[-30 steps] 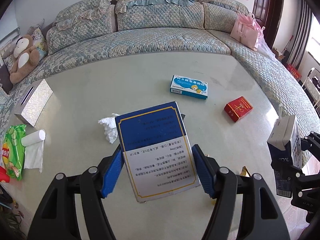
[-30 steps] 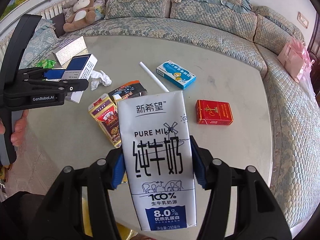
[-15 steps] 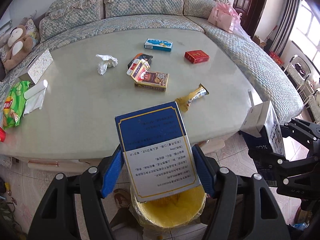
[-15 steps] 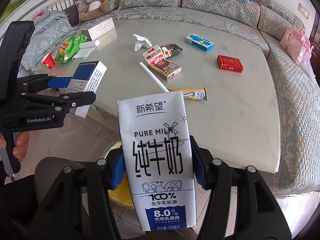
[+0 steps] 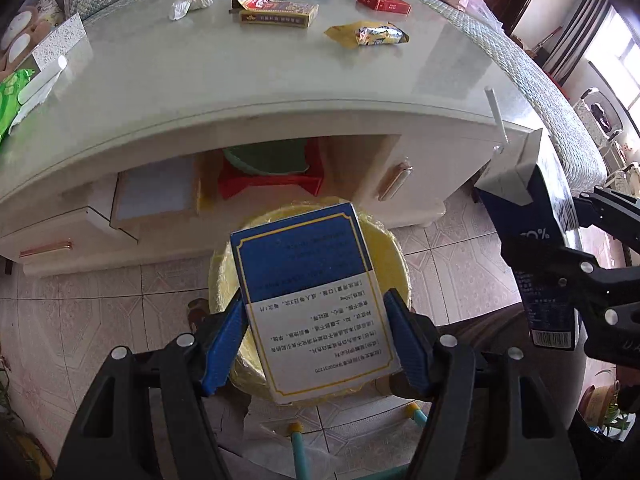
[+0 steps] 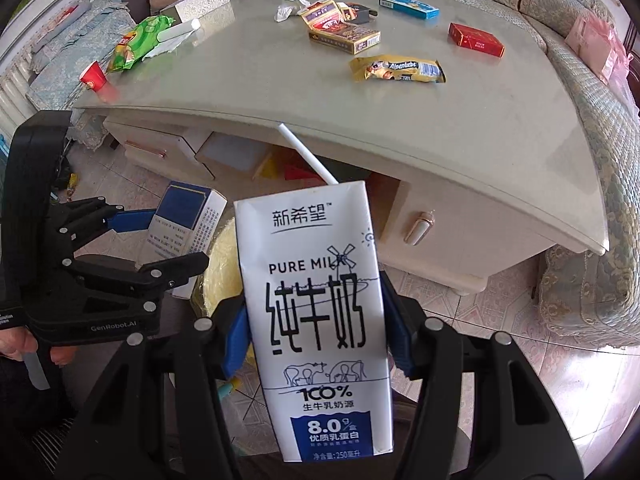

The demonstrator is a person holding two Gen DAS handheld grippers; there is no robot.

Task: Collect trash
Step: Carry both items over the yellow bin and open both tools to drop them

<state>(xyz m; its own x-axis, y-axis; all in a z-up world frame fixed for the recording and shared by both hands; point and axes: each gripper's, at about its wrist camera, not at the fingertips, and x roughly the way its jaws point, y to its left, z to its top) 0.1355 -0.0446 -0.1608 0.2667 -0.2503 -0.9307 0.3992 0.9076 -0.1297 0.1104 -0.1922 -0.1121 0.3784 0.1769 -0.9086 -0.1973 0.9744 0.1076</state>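
Note:
My left gripper (image 5: 316, 344) is shut on a blue and white box (image 5: 308, 292) and holds it over a bin lined with a yellow bag (image 5: 384, 248) on the floor. My right gripper (image 6: 316, 340) is shut on a white milk carton (image 6: 316, 312) with a straw (image 6: 308, 156), just right of the bin (image 6: 218, 276). The carton also shows at the right of the left wrist view (image 5: 536, 248), and the box at the left of the right wrist view (image 6: 184, 228).
On the table (image 6: 440, 120) lie a yellow candy wrapper (image 6: 400, 69), a red box (image 6: 475, 39), brown card boxes (image 6: 344, 36), a blue box (image 6: 408, 6), a crumpled tissue (image 6: 286, 4), a green snack bag (image 6: 136, 42) and a red cup (image 6: 93, 77). Drawers and a red stool (image 5: 272, 176) sit under the table.
Both grippers have pulled back from the table and dropped lower with their loads. The left gripper's box now hangs over the yellow bin.

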